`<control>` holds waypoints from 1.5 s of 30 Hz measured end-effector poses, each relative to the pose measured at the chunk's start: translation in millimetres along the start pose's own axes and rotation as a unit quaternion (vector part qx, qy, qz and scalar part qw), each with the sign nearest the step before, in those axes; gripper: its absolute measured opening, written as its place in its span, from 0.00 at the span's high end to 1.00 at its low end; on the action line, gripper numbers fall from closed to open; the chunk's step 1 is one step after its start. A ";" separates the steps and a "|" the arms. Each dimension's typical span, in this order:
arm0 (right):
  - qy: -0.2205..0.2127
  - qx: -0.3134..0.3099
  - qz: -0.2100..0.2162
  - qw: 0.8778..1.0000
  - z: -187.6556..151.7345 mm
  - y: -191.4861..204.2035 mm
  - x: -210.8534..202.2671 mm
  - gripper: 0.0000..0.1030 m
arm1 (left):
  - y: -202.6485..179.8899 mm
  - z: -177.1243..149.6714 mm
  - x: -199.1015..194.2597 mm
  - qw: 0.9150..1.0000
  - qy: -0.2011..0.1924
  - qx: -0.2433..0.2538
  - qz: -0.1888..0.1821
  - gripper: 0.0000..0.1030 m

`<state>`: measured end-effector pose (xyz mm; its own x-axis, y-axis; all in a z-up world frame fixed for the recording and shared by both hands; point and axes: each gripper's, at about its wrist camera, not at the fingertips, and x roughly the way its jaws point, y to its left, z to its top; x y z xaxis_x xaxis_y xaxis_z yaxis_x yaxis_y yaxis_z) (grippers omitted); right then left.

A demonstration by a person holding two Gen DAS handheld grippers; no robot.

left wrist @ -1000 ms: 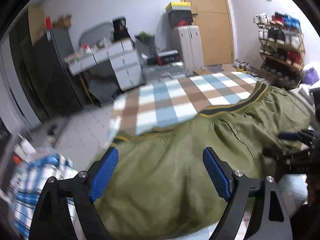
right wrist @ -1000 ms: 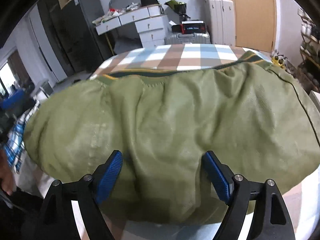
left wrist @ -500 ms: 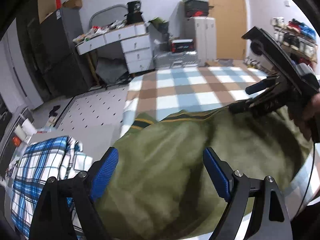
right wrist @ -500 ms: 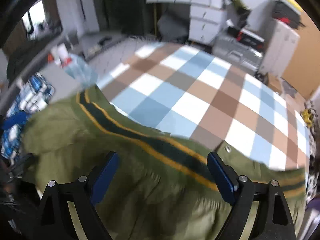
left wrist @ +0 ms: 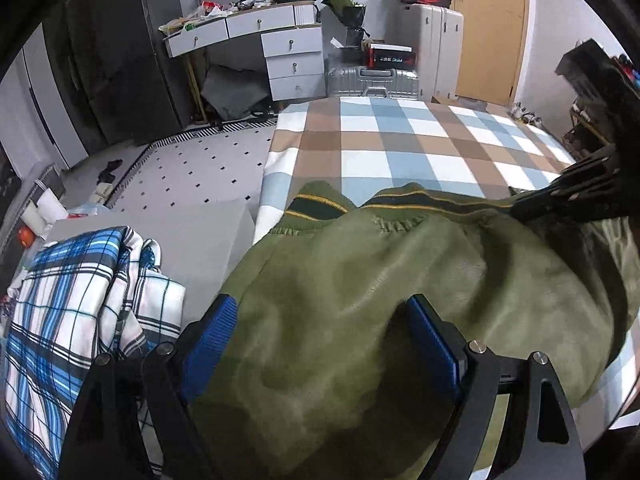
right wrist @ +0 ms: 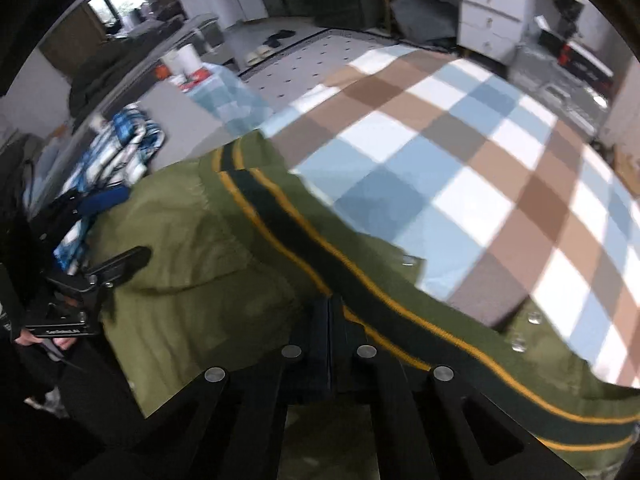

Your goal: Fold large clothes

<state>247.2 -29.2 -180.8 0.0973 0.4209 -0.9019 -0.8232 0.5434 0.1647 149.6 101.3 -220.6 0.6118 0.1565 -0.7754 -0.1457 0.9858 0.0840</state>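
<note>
Barely started imo: the olive jacket [left wrist: 360, 280] is bunched across the lower frame on the checked bed [left wrist: 400, 140], right gripper [right wrist: 329, 320] clamped on its striped hem [right wrist: 360, 280], left gripper [left wrist: 316, 344] gaping wide over it.

— Soft, even room light is falling from overhead; nothing is glaring on the checked bedspread [left wrist: 404, 148], and the left wrist view is staying crisp.

— The right wrist view is smearing, though: the green jacket [right wrist: 200, 248] and its yellow stripes are looking streaked there.

— A window [right wrist: 114, 2] is glowing pale at its upper left.

— Both lenses are bending straight lines, and black vignette is eating the corners. Shadow is pooling in the jacket's folds.
</note>
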 end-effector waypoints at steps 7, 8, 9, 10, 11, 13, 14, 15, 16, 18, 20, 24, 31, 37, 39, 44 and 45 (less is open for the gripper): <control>-0.015 0.095 -0.024 0.995 -38.3 -48.5 -30.4 0.57 | 18.9 2.3 -5.5 0.998 -0.028 -0.011 0.063 0.18; -0.026 0.109 -0.019 0.993 -49.0 -51.5 -38.5 0.48 | 20.4 2.1 -9.1 0.996 -0.038 -0.004 0.075 0.18; -0.039 0.120 -0.018 0.992 -61.3 -52.9 -47.5 0.37 | 21.0 1.6 -7.6 0.996 -0.034 0.002 0.079 0.18; -0.049 0.121 -0.022 0.991 -74.8 -52.5 -55.5 0.32 | 20.8 0.2 -3.9 0.996 -0.023 0.010 0.082 0.18; -0.053 0.112 -0.028 0.992 -86.0 -51.3 -60.8 0.30 | 18.4 -2.2 1.8 0.996 -0.002 0.026 0.082 0.18; -0.048 0.098 -0.062 0.992 -109.5 -51.6 -68.1 0.29 | 15.9 -3.3 5.5 0.997 0.015 0.040 0.070 0.18; -0.047 0.097 -0.067 0.992 -117.7 -53.4 -70.7 0.29 | 14.7 -4.4 5.7 0.997 0.025 0.047 0.051 0.18; -0.048 0.099 -0.078 0.991 -128.5 -55.6 -74.9 0.29 | 14.7 -5.1 7.3 0.998 0.038 0.051 0.024 0.18; -0.042 0.099 -0.099 0.989 -135.5 -57.1 -75.8 0.28 | 17.1 -4.5 8.5 0.998 0.046 0.045 0.006 0.18; -0.033 0.106 -0.115 0.987 -149.5 -61.3 -75.1 0.28 | 26.3 -1.9 9.1 0.997 0.060 0.013 -0.056 0.20; -0.047 0.120 -0.106 0.986 -163.4 -62.3 -79.4 0.28 | 39.1 0.6 14.9 0.992 0.084 -0.019 -0.092 0.22; -0.076 0.152 -0.113 0.979 -186.8 -55.5 -84.5 0.25 | 48.1 1.7 13.9 0.989 0.090 -0.050 -0.103 0.53; -0.225 0.292 -0.052 0.928 -221.3 -22.9 -92.7 0.25 | 31.7 -8.8 -4.3 0.996 0.061 0.011 -0.056 0.77; -0.243 0.233 -0.109 0.935 -208.8 25.2 -93.6 0.19 | 19.4 -21.9 -3.9 0.998 0.026 0.062 0.015 0.55; -0.250 0.223 -0.161 0.928 -209.9 33.5 -98.1 0.11 | 20.3 -19.6 0.3 0.997 0.021 0.074 0.023 0.53; -0.264 0.269 -0.133 0.917 -215.2 25.1 -97.6 0.08 | 32.6 -15.3 9.0 0.998 0.036 0.041 0.023 0.34; -0.263 0.280 -0.124 0.915 -214.5 22.0 -95.4 0.08 | 37.8 -13.8 11.2 0.999 0.043 0.028 0.015 0.33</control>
<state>99.9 -213.2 -176.8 0.6190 0.4448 -0.6472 -0.3377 0.8948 0.2920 140.2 139.5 -234.7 0.5380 0.1816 -0.8231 -0.1168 0.9832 0.1406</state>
